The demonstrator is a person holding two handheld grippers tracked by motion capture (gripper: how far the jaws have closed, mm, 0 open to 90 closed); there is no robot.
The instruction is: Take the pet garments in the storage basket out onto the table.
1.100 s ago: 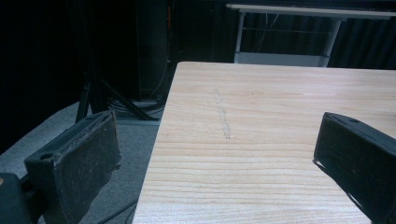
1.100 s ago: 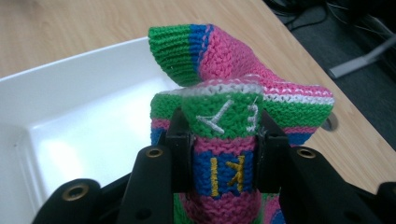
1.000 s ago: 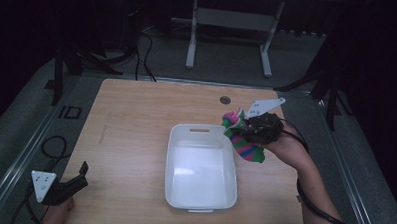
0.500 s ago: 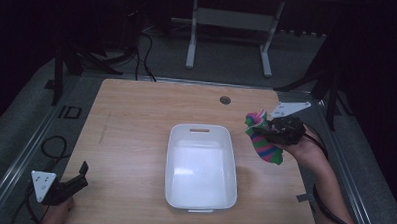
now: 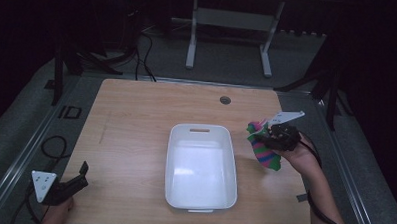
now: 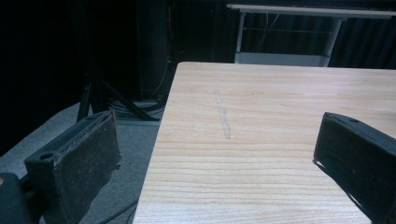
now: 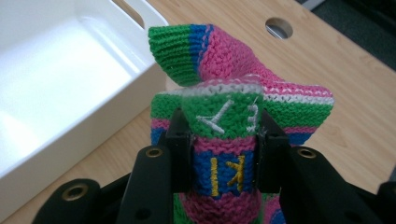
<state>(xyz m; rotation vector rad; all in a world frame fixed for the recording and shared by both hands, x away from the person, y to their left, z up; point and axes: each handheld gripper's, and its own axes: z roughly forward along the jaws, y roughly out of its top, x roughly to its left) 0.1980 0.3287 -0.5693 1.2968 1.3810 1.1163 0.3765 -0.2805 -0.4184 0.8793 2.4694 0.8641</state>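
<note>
So far you have the knitted striped sock [image 7: 224, 140] clamped between the jaws of your right gripper [image 5: 273, 139], and it hangs above the table [image 5: 136, 125], just beside the right wall of the white bin [image 5: 199, 202]. The bin looks empty inside. The grasp itself seems done; what I judge is left is to carry the sock over the rim and let it go inside. Your left gripper [image 6: 219, 154] waits at the near left corner of the table, jaws spread wide, holding nothing.
</note>
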